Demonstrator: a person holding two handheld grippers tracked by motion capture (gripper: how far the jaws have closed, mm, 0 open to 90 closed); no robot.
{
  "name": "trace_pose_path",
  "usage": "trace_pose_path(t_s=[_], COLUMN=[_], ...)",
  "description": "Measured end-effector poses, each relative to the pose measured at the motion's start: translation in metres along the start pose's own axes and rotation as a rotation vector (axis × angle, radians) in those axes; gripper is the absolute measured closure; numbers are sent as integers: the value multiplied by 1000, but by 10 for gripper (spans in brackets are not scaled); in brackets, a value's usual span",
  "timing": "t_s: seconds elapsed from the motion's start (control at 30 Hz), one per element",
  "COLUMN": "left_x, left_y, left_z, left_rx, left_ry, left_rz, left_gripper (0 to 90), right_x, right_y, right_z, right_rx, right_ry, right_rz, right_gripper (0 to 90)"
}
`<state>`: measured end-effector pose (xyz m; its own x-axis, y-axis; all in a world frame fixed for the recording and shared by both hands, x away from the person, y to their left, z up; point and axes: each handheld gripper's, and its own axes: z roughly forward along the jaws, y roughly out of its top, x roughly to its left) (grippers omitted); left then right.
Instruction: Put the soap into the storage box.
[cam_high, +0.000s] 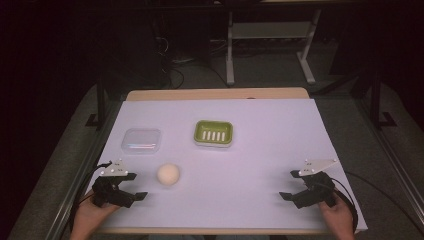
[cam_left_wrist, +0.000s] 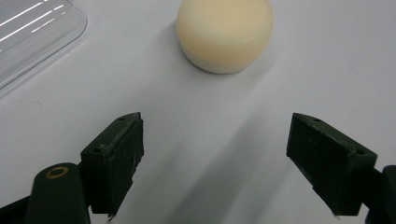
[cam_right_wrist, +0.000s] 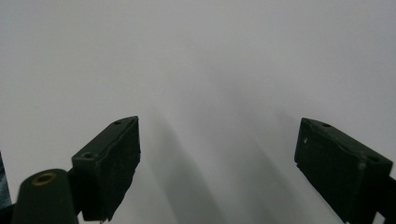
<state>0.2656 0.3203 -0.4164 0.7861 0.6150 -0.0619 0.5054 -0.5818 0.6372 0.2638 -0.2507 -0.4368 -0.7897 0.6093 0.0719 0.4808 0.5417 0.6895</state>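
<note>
A round cream soap (cam_high: 168, 174) (cam_left_wrist: 224, 33) lies on the white table sheet, left of centre. My left gripper (cam_high: 136, 186) (cam_left_wrist: 215, 163) is open just left of it and near the front edge, jaws wide apart with the soap a short way ahead of them. A green soap dish (cam_high: 213, 133) with white slots sits farther back near the middle. A clear plastic lid (cam_high: 141, 140) (cam_left_wrist: 32, 35) lies left of the dish. At the front right my right gripper (cam_high: 289, 185) (cam_right_wrist: 217, 168) is open over bare sheet, nothing between its jaws.
The white sheet (cam_high: 260, 150) covers a wooden table whose far edge (cam_high: 215, 94) shows. Cables trail from both grippers off the table's sides. Beyond the table stand a dark floor and white desk legs (cam_high: 230, 55).
</note>
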Motion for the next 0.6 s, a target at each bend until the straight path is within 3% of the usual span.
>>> trace_pose_path(t_s=[0.6], left_x=[-6], left_y=[10], left_z=[4], left_rx=[8], left_ry=[9], left_rz=[32], left_gripper=[184], right_x=[1], right_y=[1], right_z=[1], right_rx=[10], right_ry=[3], right_rz=[-5], right_gripper=[136])
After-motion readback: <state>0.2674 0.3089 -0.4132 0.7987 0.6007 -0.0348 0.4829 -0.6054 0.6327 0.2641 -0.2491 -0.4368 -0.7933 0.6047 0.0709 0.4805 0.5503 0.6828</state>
